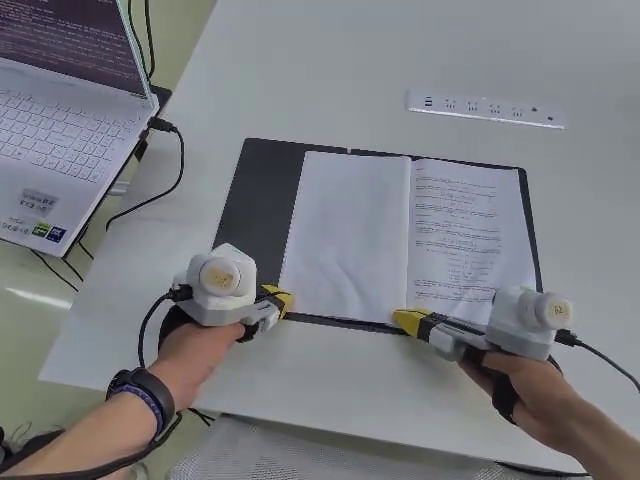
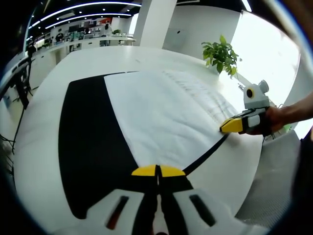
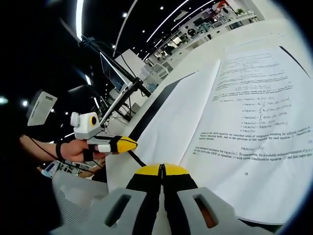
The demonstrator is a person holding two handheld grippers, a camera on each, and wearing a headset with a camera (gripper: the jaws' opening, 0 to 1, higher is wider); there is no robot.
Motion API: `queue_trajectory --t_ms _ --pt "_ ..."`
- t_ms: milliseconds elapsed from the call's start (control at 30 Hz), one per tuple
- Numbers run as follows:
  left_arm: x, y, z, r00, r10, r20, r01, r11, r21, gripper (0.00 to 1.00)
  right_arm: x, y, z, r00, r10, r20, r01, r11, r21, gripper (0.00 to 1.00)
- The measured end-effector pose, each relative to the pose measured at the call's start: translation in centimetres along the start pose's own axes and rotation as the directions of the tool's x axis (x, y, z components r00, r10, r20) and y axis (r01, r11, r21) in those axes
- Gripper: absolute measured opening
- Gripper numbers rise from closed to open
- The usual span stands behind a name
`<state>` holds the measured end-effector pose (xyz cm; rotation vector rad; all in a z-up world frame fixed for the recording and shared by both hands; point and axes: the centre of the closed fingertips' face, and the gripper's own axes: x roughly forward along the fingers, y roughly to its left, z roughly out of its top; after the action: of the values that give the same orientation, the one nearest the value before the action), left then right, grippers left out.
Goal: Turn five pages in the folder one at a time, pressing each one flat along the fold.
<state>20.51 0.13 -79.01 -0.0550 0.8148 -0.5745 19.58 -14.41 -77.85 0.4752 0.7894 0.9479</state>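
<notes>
1. The folder point(image 1: 258, 200) lies open and flat on the white bench point(image 1: 330, 70). Its near side is close to the bench's near edge, about midway along it.
2. The folder's black cover shows bare on the left. A blank white page point(image 1: 345, 235) lies over the middle and a printed page point(image 1: 465, 230) lies on the right, with the fold running between the two.
3. The left gripper point(image 1: 280, 300) sits at the folder's near side, by the near left corner of the blank page. In the left gripper view its yellow tips are pressed together with nothing between them, over the black cover.
4. The right gripper point(image 1: 405, 320) sits at the folder's near side, just beside the foot of the fold. In the right gripper view its jaws are closed tip to tip and empty, with the printed page spread ahead of them.
5. The two grippers point toward each other, apart, with the blank page's near edge between them. Whether either tip touches the folder I cannot tell.
6. An open laptop point(image 1: 55, 110) stands beyond the bench's far left corner, and a black cable point(image 1: 165, 185) runs from it along the left edge.
7. A white power strip point(image 1: 485, 108) lies toward the far right of the bench, well apart from the folder.
8. A dark band point(image 1: 150, 392) circles the wrist behind the left gripper.
</notes>
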Motion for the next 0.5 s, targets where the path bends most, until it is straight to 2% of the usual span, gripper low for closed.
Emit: queue_trajectory --t_ms 300,500 --pt "0.0 -0.1 0.0 0.9999 -0.011 -0.009 0.011 1.000 -0.005 0.00 -0.4 0.2 0.1 1.0000 -0.008 -0.001 0.008 1.000 0.010 0.00" --pt "-0.3 -1.0 0.4 0.9995 -0.026 -0.017 0.027 0.999 0.027 0.08 -1.5 0.2 0.8 0.9994 -0.028 0.022 0.028 1.000 -0.010 0.02"
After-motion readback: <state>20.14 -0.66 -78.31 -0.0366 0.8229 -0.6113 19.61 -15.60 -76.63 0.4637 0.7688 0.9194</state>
